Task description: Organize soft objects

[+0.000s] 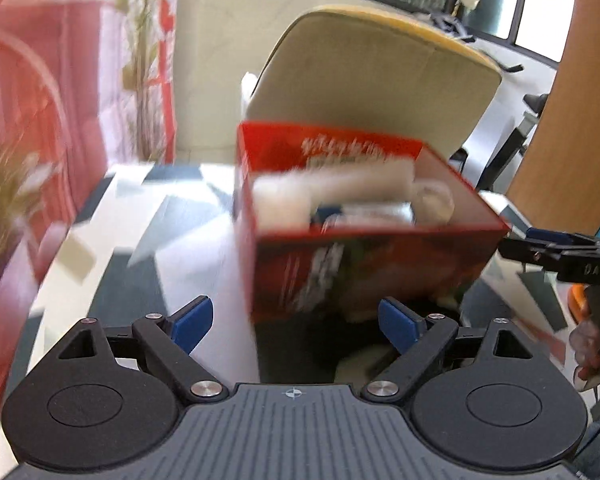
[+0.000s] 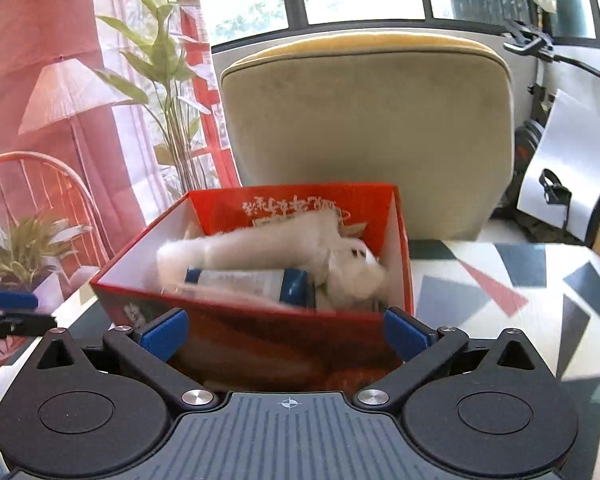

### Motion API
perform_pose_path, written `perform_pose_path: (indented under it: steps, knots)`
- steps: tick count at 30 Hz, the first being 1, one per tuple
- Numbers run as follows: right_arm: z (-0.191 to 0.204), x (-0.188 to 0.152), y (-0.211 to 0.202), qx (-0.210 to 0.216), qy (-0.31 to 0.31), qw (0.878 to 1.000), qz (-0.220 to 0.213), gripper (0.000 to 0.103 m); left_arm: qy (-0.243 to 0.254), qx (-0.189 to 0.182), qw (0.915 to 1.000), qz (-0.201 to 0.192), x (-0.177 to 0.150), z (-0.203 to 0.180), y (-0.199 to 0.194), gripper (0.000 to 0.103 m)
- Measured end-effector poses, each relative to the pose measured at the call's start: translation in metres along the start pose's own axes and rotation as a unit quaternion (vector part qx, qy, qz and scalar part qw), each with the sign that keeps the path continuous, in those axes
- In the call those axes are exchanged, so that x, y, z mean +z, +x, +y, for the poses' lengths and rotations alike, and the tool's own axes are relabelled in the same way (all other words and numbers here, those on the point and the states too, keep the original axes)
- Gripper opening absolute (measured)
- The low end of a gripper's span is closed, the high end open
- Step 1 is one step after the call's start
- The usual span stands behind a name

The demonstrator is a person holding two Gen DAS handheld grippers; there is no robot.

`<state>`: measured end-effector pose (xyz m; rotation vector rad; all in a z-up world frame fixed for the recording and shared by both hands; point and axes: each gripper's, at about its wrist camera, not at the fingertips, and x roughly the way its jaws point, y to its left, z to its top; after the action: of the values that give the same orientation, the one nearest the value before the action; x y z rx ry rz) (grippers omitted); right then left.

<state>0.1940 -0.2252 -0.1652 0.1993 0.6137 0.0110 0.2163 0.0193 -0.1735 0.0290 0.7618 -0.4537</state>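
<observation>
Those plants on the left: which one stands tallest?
The leafy plant by the red curtain, rising well above the chair back. The small spiky plant sits low beside the lamp.

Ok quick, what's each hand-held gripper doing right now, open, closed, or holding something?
Left hand-held gripper: open, holding nothing; the red box sits ahead of it.
Right hand-held gripper: open, holding nothing; its pads don't press on the box.

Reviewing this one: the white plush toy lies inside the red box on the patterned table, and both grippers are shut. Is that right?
Not quite. The white plush toy does lie inside the red box on the patterned table, but both grippers are open: the right gripper in the right wrist view, the left gripper in the left wrist view.
</observation>
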Motion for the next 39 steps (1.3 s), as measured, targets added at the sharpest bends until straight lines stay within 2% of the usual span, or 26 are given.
perform_pose_path:
  steps: [4, 9, 15, 19, 22, 25, 26, 27, 32, 34, 36, 39]
  knots:
    - [0.000, -0.028, -0.007, -0.002, 0.003, 1.000, 0.005, 0.102, -0.025, -0.001, 0.9991, 0.034, -0.030, 0.006, 0.000, 0.091]
    - [0.001, -0.066, -0.011, 0.009, 0.004, 0.999, 0.037, 0.102, -0.049, -0.012, 0.9959, 0.075, -0.064, 0.003, 0.005, 0.083]
    - [0.008, -0.101, -0.019, 0.017, 0.004, 0.998, 0.061, 0.101, -0.066, -0.009, 0.9921, 0.106, -0.086, 0.003, 0.009, 0.081]
    - [0.007, -0.115, -0.018, 0.013, 0.007, 0.995, 0.094, 0.086, -0.072, -0.014, 0.9898, 0.122, -0.094, 0.003, 0.012, 0.081]
    - [0.004, -0.119, -0.018, 0.007, 0.012, 0.995, 0.103, 0.080, -0.064, -0.016, 0.9889, 0.133, -0.099, -0.004, 0.014, 0.080]
    - [0.001, -0.121, -0.021, 0.011, 0.017, 0.995, 0.103, 0.080, -0.063, -0.015, 0.9883, 0.138, -0.102, -0.005, 0.017, 0.080]
    - [0.001, -0.122, -0.021, 0.011, 0.018, 0.994, 0.104, 0.079, -0.066, -0.014, 0.9880, 0.139, -0.102, -0.004, 0.018, 0.076]
    - [0.000, -0.122, -0.020, 0.011, 0.019, 0.994, 0.106, 0.078, -0.069, -0.011, 0.9879, 0.139, -0.104, -0.003, 0.019, 0.062]
    - [-0.005, -0.127, -0.018, 0.005, 0.027, 0.993, 0.117, 0.073, -0.100, -0.007, 0.9865, 0.129, -0.106, 0.009, 0.020, 0.034]
    - [-0.007, -0.128, -0.016, 0.008, 0.033, 0.992, 0.121, 0.065, -0.098, -0.001, 0.9878, 0.121, -0.104, 0.008, 0.020, 0.029]
    - [-0.009, -0.129, -0.013, 0.011, 0.038, 0.991, 0.128, 0.064, -0.094, 0.003, 0.9890, 0.114, -0.103, 0.006, 0.019, 0.025]
    - [-0.009, -0.130, -0.011, 0.004, 0.037, 0.990, 0.134, 0.065, -0.098, 0.005, 0.9890, 0.111, -0.102, 0.006, 0.018, 0.024]
